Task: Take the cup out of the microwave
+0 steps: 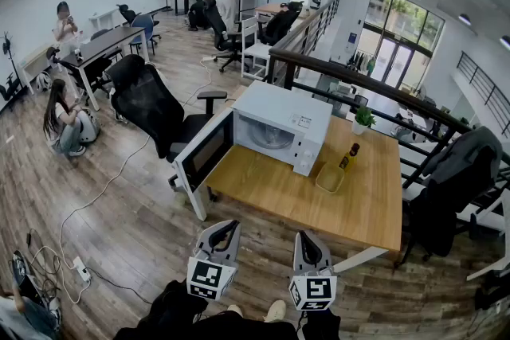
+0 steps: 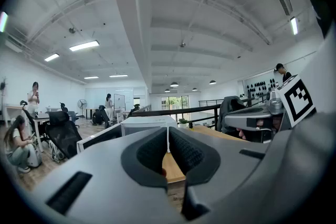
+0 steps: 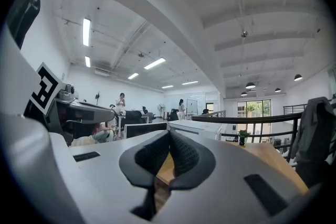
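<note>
A: Left gripper (image 2: 168, 139)?
B: Closed. Pads pressed together in its own view, nothing between. Held low at the near edge of the head view, well short of the wooden table (image 1: 351, 211).

A: Right gripper (image 3: 169, 141)?
B: Same: closed tight, empty, just beside the left, aimed toward the table.

A: Cup?
B: Cannot be made out for certain. Only a pale round form seen inside the open cavity of the white microwave (image 1: 283, 103). Too small to tell cup from turntable.

A: Microwave door (image 1: 205, 158)?
B: Swung fully open to the left, reaching out past the table's left edge, dark window toward the camera.

A: Anything readable?
B: No legible words. Small print or sticker at the top of the control panel (image 1: 307, 143), too small to read. Black-and-white square markers on the gripper cubes (image 1: 209, 279), patterns only. Yellow label on the dark-capped bottle (image 1: 349, 157), unreadable.

A: Other items on the table?
B: Pale shallow container (image 1: 329, 177) just beside the microwave's right front corner. Bottle upright just behind it. Small potted plant (image 1: 363, 119) at the far edge.

A: Surroundings?
B: Black office chair (image 1: 151, 103) left of the table, near the open door. Several people at desks farther back. White cable (image 1: 103, 191) trailing over the wood floor.
</note>
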Demonstrator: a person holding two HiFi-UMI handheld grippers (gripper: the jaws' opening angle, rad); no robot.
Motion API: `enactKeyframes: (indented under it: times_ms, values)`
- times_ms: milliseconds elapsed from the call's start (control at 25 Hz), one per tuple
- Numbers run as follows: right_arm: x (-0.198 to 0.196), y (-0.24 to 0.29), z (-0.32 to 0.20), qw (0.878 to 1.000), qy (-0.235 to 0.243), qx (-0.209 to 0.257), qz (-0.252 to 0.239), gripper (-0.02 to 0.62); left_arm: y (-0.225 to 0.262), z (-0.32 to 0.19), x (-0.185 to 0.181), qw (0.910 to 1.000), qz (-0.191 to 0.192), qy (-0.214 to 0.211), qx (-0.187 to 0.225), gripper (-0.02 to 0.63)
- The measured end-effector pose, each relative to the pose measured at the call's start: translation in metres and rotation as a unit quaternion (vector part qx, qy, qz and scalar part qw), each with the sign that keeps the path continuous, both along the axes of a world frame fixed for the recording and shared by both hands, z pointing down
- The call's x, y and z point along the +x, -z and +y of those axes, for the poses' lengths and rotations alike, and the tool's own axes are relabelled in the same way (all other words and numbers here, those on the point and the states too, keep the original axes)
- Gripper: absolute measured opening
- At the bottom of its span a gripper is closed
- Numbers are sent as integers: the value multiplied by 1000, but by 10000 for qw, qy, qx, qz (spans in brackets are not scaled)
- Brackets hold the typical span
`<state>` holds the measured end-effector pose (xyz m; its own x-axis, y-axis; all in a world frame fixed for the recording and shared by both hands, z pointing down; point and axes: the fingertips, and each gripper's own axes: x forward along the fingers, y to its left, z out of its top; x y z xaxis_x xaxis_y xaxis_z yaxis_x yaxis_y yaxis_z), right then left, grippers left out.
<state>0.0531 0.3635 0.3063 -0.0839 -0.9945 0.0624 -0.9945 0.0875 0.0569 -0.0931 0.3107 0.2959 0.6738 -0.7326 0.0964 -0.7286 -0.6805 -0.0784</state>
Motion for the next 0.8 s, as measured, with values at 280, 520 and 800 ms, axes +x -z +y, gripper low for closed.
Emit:
enactKeyframes:
  times_ms: [280, 520, 800]
  values:
    - [-11, -1, -4, 9999, -113, -26, -32, 15, -3, -4, -13, 10000, -27, -58, -9, 31]
    - [-29, -3, -13, 9999, -107, -51, -17, 15, 3, -11, -28, 10000, 32, -80, 8, 31]
    - [-45, -4, -37, 9999, 65, -109, 37, 15, 1, -33, -50, 9998, 121, 162, 6, 31]
